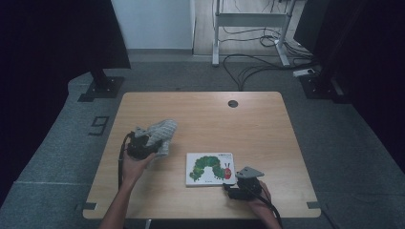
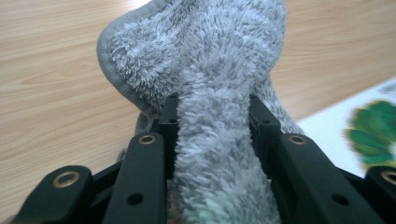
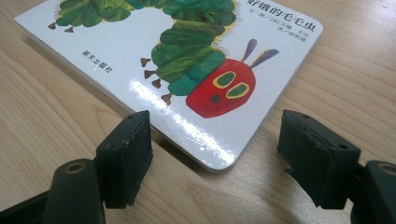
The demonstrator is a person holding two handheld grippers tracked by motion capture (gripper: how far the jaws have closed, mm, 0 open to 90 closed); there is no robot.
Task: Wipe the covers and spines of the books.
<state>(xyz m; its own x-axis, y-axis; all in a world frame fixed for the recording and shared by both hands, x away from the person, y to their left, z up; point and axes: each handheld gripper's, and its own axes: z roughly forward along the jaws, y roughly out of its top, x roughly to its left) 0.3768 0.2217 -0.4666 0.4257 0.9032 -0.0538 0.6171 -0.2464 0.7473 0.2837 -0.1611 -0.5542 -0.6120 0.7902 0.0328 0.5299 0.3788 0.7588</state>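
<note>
Cloth sits pinched in my left gripper, lifted off the surface beside the book, ready for wiping. My right gripper, jaws spread, brackets the book's corner to steady it.

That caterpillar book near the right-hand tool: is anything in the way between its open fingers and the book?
Nothing visible. The right gripper is open, with a corner of the book just ahead of it on bare table. The grey cloth is held off to the side by the left gripper.
</note>
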